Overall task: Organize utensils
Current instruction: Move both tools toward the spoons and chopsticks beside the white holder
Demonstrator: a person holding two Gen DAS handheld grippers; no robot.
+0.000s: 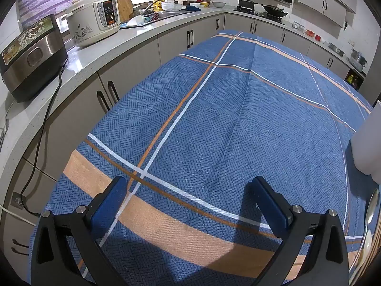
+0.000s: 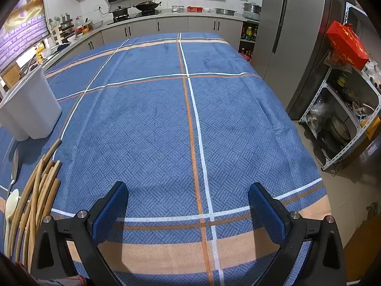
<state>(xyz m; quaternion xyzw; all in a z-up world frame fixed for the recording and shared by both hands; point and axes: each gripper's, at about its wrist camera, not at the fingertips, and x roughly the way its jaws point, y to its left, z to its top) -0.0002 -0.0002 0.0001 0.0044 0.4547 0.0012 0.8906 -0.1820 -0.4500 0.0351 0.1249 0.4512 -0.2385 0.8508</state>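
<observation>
Several wooden chopsticks [image 2: 40,190] lie in a loose bundle on the blue plaid tablecloth [image 2: 166,119], at the left edge of the right wrist view. A metal spoon [image 2: 13,166] and a cream plastic spoon [image 2: 10,207] lie just left of them. A white two-compartment utensil holder [image 2: 31,104] stands upright behind them. My right gripper [image 2: 188,190] is open and empty, to the right of the chopsticks. My left gripper [image 1: 188,186] is open and empty over the cloth. The metal spoon [image 1: 371,205] and the holder [image 1: 366,143] show at its right edge.
A kitchen counter [image 1: 78,57] with a rice cooker [image 1: 95,16] and a black appliance [image 1: 31,54] runs along the table's left side. A fridge [image 2: 293,35] and a metal shelf rack [image 2: 343,119] stand to the right of the table.
</observation>
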